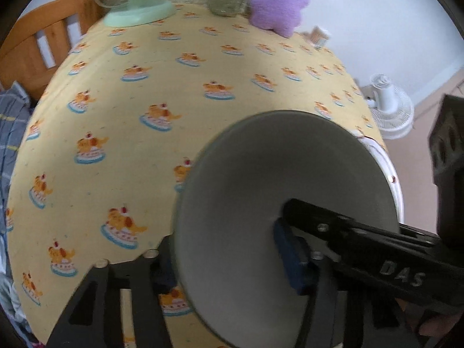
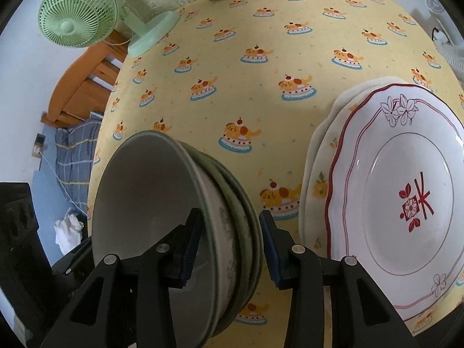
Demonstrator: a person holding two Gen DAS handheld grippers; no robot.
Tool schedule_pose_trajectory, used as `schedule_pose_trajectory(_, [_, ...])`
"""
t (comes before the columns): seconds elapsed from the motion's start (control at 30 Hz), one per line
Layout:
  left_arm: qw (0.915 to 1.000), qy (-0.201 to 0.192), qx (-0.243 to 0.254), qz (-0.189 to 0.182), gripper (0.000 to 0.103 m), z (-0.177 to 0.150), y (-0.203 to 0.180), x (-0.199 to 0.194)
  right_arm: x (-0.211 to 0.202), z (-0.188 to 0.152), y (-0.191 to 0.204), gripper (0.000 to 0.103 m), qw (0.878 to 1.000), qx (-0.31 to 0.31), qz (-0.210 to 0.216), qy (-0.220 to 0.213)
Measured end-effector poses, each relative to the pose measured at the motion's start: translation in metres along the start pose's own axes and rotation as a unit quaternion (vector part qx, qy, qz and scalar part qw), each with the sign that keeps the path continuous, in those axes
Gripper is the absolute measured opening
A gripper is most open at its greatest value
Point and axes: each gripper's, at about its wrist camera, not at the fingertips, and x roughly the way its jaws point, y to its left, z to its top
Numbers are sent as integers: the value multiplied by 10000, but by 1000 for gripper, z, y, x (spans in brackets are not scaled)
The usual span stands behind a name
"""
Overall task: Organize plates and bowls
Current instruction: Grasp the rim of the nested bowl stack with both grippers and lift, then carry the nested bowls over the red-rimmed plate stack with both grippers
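On the table (image 2: 261,66), the right gripper (image 2: 229,249) clamps the bowls (image 2: 179,203); the left gripper (image 1: 229,264) pinches the top rim. Uneven pulling could tip them against the plates (image 2: 406,203).

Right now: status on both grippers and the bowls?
Right gripper shut on bowl stack. Left gripper on the rim, grip unclear. Plates stacked beside. Nothing in the way.

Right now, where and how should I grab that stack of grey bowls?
Take the stack of bowls by its nested rims, one pad inside the top bowl, the other outside the lowest, coming from above. The flared walls probably offer no other narrow edge for the jaws, and the plates crowd its right side.
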Motion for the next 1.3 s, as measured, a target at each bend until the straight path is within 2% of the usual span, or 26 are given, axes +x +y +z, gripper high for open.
schedule_pose_trajectory(0.57, [9994, 286, -49, -198, 52, -9, 3, -11, -10, -12, 12, 42, 9992, 169, -352, 116])
schedule_pose_trajectory(1.0, [9987, 71, 281, -411, 52, -17, -7, -49, -54, -34, 27, 42, 9977, 342, -506, -278])
schedule_pose_trajectory(1.3, [9991, -287, 264, -137, 52, -18, -27, -66, -75, -34, 22, 42, 9984, 151, -246, -486])
